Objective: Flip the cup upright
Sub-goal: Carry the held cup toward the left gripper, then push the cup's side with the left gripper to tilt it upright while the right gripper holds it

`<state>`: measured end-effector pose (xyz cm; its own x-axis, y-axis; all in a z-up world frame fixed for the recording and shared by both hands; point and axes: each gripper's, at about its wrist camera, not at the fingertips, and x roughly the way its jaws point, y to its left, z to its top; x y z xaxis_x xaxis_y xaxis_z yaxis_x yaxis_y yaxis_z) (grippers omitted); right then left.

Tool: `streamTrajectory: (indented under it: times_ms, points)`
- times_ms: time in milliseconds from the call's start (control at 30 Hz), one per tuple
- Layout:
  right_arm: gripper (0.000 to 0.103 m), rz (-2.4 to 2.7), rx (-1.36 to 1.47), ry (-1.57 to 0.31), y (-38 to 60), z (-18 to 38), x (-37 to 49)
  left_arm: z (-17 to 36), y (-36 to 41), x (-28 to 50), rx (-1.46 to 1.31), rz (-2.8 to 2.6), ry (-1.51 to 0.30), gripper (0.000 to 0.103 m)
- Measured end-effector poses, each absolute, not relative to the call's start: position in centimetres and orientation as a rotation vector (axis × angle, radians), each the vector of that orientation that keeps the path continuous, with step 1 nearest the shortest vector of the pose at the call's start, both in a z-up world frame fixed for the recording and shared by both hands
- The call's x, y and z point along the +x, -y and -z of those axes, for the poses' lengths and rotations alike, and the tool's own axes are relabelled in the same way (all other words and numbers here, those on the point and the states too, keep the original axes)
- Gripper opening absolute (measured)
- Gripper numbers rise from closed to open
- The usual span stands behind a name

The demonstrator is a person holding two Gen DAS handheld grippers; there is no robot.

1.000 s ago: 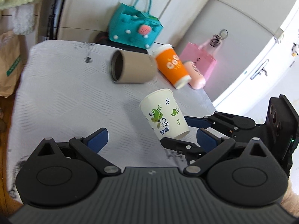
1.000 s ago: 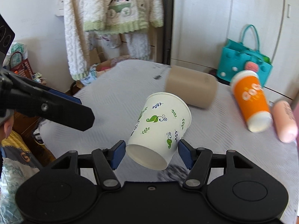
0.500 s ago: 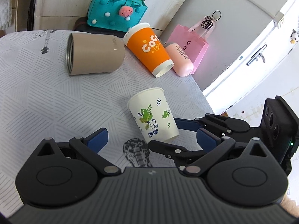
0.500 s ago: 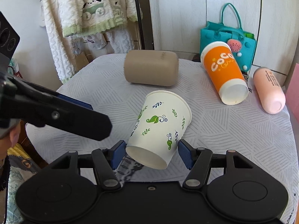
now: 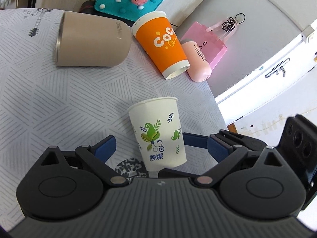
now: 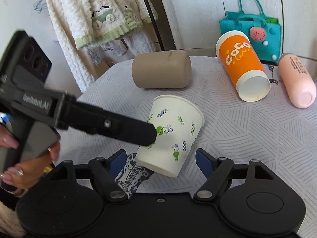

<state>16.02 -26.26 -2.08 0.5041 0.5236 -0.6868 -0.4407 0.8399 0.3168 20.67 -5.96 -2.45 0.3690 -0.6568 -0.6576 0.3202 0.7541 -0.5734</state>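
A grey patterned table (image 5: 49, 99) bears a white leaf-printed paper cup (image 6: 172, 138), upright but tilted. The right gripper (image 6: 160, 158) spreads wide around its base, pads apart from it. The left gripper (image 5: 160, 144), also spread, reaches in level from the side, one finger (image 6: 126, 129) touching the cup.

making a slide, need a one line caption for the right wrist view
Right claw open around a tilted leaf-print paper cup, left claw finger against its side.
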Motion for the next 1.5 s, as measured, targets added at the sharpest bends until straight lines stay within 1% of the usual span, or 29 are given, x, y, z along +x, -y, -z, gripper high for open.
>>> streamTrajectory:
  times_ms: [33,67,133,167,233,300,500,533,567,600,667,867,1000,1100,1233,1500]
  points:
    - [0.082,-0.603,0.116,-0.874,26.5,2.1,16.4,2.5,6.1,20.7,-0.375,0.645,-1.012,0.090]
    - [0.082,-0.631,0.122,-0.886,26.6,2.3,16.8,2.6,6.3,20.8,-0.374,0.646,-1.013,0.086]
    - [0.083,-0.696,0.136,-0.904,26.7,2.5,17.4,2.8,6.5,21.0,-0.378,0.659,-1.020,0.069]
    - [0.084,-0.710,0.146,-0.910,26.8,2.6,17.7,2.9,6.6,21.2,-0.385,0.662,-1.024,0.067]
    - [0.085,-0.713,0.156,-0.926,26.8,3.0,18.4,3.0,6.7,21.4,-0.379,0.646,-1.007,0.058]
    - [0.085,-0.709,0.162,-0.935,26.9,3.3,19.0,3.1,6.6,21.6,-0.366,0.638,-0.996,0.055]
    - [0.085,-0.713,0.208,-0.966,27.6,4.0,20.6,3.3,6.3,22.0,-0.380,0.654,-0.998,0.055]
    - [0.083,-0.714,0.211,-0.963,27.8,4.1,20.7,3.3,6.3,22.0,-0.377,0.655,-0.995,0.055]
    - [0.077,-0.717,0.210,-0.962,27.8,4.2,20.8,3.3,6.4,22.0,-0.370,0.656,-0.991,0.055]
    - [0.074,-0.725,0.222,-0.960,27.8,4.2,20.9,3.3,6.4,22.0,-0.362,0.658,-0.985,0.055]
    - [0.074,-0.723,0.221,-0.948,27.9,4.2,20.8,3.1,6.6,21.8,-0.339,0.664,-0.962,0.055]
    - [0.073,-0.703,0.065,-0.793,27.0,3.4,18.7,2.0,6.9,20.3,-0.252,0.671,-0.847,0.055]
    - [0.072,-0.647,-0.147,-0.628,25.1,3.1,16.7,1.2,6.8,19.1,-0.204,0.680,-0.726,0.055]
    - [0.072,-0.592,-0.279,-0.525,23.7,3.3,15.9,1.1,6.6,18.8,-0.191,0.679,-0.674,0.055]
    - [0.072,-0.567,-0.302,-0.510,23.2,3.2,16.6,1.3,6.3,18.9,-0.191,0.672,-0.648,0.055]
    - [0.072,-0.550,-0.391,-0.432,21.6,3.4,17.4,1.9,6.8,19.2,-0.107,0.617,-0.581,0.055]
